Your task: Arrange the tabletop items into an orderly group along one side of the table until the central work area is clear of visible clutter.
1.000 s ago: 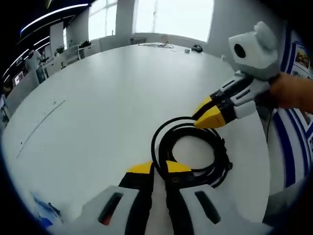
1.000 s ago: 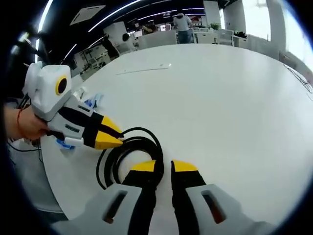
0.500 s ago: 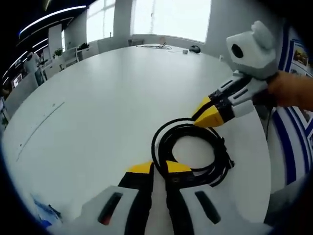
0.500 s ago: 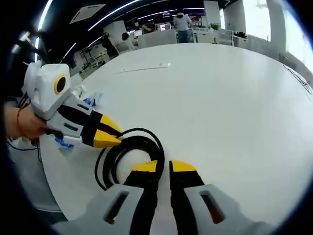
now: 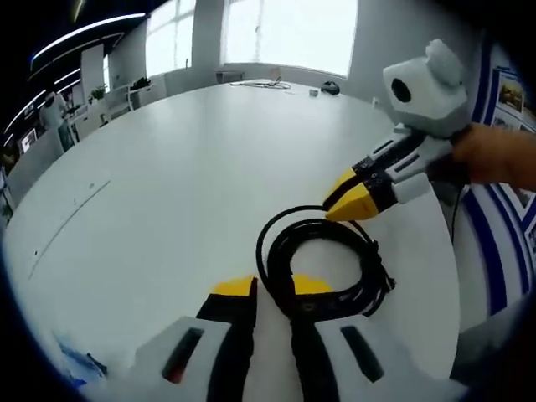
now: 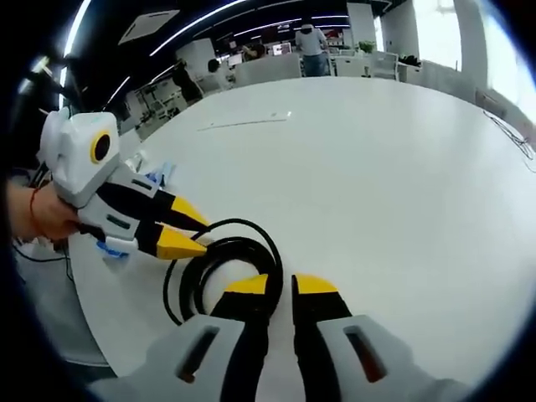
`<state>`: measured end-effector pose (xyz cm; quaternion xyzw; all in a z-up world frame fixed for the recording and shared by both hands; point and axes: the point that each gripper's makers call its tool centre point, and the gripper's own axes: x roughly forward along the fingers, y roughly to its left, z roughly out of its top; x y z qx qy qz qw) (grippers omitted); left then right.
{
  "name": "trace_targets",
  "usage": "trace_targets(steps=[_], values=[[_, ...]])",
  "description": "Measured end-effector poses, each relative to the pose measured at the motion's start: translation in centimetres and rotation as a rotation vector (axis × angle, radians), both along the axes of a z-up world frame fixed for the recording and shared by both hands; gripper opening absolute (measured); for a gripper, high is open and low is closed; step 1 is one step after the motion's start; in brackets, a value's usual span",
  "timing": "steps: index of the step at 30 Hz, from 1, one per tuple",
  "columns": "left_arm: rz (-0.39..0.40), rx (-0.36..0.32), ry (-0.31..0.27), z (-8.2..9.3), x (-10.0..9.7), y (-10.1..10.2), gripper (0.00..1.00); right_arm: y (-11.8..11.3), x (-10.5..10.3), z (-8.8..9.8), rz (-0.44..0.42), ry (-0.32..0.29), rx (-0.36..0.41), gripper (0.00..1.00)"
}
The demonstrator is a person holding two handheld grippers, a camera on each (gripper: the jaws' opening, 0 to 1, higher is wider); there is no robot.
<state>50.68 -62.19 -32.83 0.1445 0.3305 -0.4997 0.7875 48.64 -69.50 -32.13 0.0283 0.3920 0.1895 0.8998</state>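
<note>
- Coiled black cable (image 5: 322,268): lies near tabletop (image 5: 167,184) edge, between both grippers.
- Left gripper (image 5: 272,289): jaws parted astride the coil.
- Right gripper (image 6: 280,285): jaws nearly closed, gripping nothing.
- Progress: centre looks bare; cable not yet set down.

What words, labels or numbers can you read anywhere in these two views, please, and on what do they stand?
None can be read.
Posters on the wall at the right of the left gripper view: coloured pictures, any text too blurred.
Blue-and-white packet by the table edge in the right gripper view: print too small.
Cable and both claws: no markings legible.
</note>
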Motion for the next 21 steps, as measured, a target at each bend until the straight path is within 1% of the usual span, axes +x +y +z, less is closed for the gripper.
trace_targets(steps=[4, 8, 11, 14, 21], values=[[0.005, -0.015, 0.007, 0.4, -0.1, -0.1, 0.17, -0.1, 0.1, 0.3, -0.006, -0.008, 0.0, 0.09], [0.001, -0.025, 0.005, 0.8, -0.1, -0.2, 0.21, -0.3, 0.2, 0.7, -0.012, -0.014, -0.001, 0.12], [0.0, -0.031, -0.004, 1.3, -0.1, 0.0, 0.23, -0.3, 0.2, 1.0, -0.016, -0.018, -0.001, 0.13], [0.001, -0.036, -0.011, 1.8, -0.2, 0.2, 0.25, -0.3, 0.2, 1.3, -0.027, -0.02, -0.002, 0.16], [0.005, -0.056, -0.032, 3.3, -0.1, 0.8, 0.28, -0.1, -0.1, 2.5, -0.061, -0.033, 0.002, 0.25]])
